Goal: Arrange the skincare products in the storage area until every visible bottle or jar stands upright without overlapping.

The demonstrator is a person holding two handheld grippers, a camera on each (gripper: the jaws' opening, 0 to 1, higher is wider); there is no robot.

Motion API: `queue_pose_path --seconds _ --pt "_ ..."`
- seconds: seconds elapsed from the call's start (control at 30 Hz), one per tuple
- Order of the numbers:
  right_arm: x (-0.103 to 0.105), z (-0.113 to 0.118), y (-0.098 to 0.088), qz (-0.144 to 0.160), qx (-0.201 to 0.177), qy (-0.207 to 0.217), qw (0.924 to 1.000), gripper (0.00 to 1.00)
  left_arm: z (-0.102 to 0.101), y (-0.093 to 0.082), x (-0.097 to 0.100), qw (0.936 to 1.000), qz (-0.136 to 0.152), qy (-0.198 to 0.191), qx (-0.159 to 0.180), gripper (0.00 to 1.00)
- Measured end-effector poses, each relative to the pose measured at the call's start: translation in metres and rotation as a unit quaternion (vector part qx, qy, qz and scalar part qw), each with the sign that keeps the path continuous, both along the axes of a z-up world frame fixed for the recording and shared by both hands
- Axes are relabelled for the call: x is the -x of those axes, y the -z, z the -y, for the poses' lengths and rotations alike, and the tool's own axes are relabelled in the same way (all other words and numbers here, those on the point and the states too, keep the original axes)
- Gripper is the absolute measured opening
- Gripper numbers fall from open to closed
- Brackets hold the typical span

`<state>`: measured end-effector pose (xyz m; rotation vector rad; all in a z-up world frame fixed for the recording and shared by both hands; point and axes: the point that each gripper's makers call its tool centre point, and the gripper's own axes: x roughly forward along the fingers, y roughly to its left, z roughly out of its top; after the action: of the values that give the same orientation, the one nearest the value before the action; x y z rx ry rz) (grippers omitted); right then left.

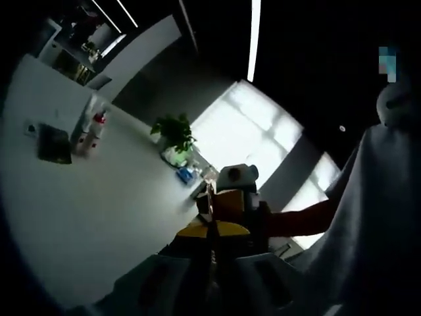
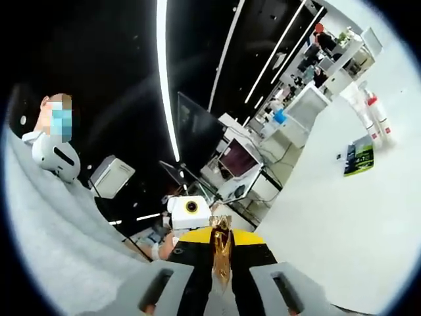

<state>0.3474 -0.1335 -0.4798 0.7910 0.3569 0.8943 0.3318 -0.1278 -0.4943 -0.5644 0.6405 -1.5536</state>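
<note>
Standing upright on white table (image 2: 342, 217): two bottles (image 2: 375, 122), well apart from both tongs. Left gripper (image 1: 212, 260) and right gripper (image 2: 222, 263) each pinching shut on a thin gold item (image 2: 221, 247).

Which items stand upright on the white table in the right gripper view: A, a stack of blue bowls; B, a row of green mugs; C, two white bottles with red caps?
C: two white bottles with red caps stand upright on the white table, beside a dark flat packet.

Two bottles (image 2: 373, 118), one plant (image 1: 175, 131)
</note>
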Motion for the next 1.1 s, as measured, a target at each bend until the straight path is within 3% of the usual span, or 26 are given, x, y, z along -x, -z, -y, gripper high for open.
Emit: queue_pose_path --seconds 0.1,0.33,0.5,0.57,0.67,0.77,0.8,0.9,1.0,1.1 --pt "0.002 -0.002 -0.002 0.003 -0.002 -0.005 1.0 0.0 0.001 0.002 0.004 0.9999 -0.004 0.014 -0.002 0.0" --pt "0.001 0.001 -0.003 0.014 -0.002 -0.002 0.9999 0.0 0.003 0.003 0.001 1.0 -0.006 0.005 -0.003 0.0" --pt "0.011 -0.017 -0.003 0.019 0.003 -0.043 0.9989 0.0 0.012 0.001 0.018 0.9991 -0.003 0.041 0.0 0.14" --pt "0.012 -0.02 -0.002 0.021 0.006 -0.051 0.9985 0.0 0.011 0.008 0.025 0.9975 0.026 0.063 -0.018 0.0" --pt "0.012 -0.019 0.001 0.017 0.007 -0.052 0.9985 0.0 0.007 0.01 0.022 0.998 0.016 0.058 -0.016 0.0" --pt "0.012 -0.02 0.007 -0.016 0.001 -0.062 0.998 0.0 0.004 0.013 0.019 0.9982 0.007 0.056 -0.022 0.0" --pt "0.012 -0.019 0.008 -0.016 0.003 -0.059 0.9981 0.01 0.004 0.004 0.011 0.9994 -0.002 0.036 0.002 0.0" --pt "0.01 -0.017 0.007 -0.018 -0.006 -0.051 0.9985 0.0 -0.002 -0.002 -0.004 0.9985 -0.047 0.01 0.026 0.0" --pt "0.008 -0.012 0.001 -0.014 -0.024 -0.043 0.9987 0.0 -0.003 -0.008 -0.007 0.9968 -0.066 0.009 0.045 0.0" --pt "0.007 -0.013 0.004 -0.003 -0.008 -0.039 0.9992 0.0 0.0 -0.004 -0.006 0.9975 -0.062 0.006 0.033 0.0"
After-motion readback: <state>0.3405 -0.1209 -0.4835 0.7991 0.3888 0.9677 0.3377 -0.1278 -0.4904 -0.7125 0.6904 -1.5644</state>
